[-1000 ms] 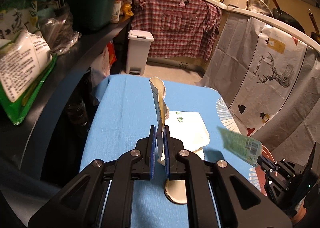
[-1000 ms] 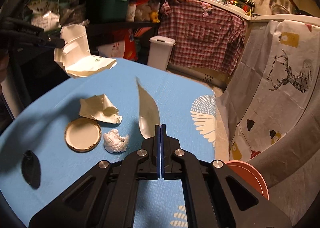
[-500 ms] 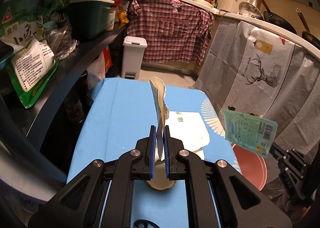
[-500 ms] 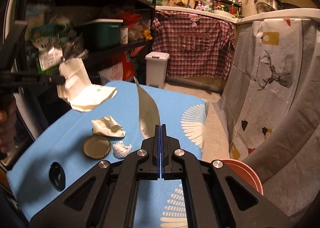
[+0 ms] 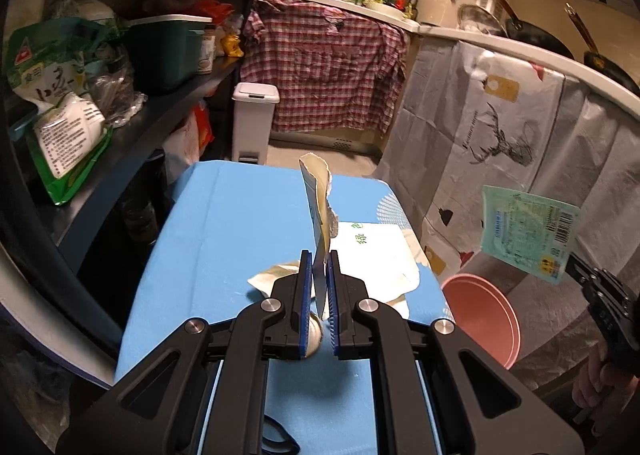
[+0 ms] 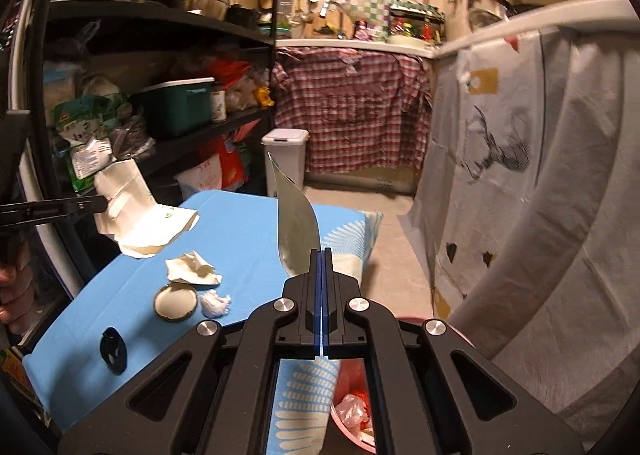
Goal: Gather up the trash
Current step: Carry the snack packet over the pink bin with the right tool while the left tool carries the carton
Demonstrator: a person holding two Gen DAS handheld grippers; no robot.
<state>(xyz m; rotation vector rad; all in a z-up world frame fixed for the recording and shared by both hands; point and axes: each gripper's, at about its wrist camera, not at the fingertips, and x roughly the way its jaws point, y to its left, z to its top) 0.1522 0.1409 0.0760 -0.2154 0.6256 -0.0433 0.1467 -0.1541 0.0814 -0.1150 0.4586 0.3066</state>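
Left tongs (image 5: 319,283) pinch a torn paper packet (image 5: 318,207) upright above the blue surface (image 5: 224,239); right tongs (image 6: 321,279) clamp a limp foil wrapper (image 6: 294,231) edgewise. Both look light, floppy, best held near an edge.

Blue tablecloth (image 5: 240,239) spread over the table, a white fan pattern at its far corner. Behind it, white pedal bin (image 5: 254,117) on the floor beside a red plaid shirt (image 5: 324,67) draped from the counter. Left, dark shelving (image 6: 168,27) crowded with a green tub (image 5: 168,47) and food bags. Right, grey deer-print cloth (image 5: 496,139) hanging down.
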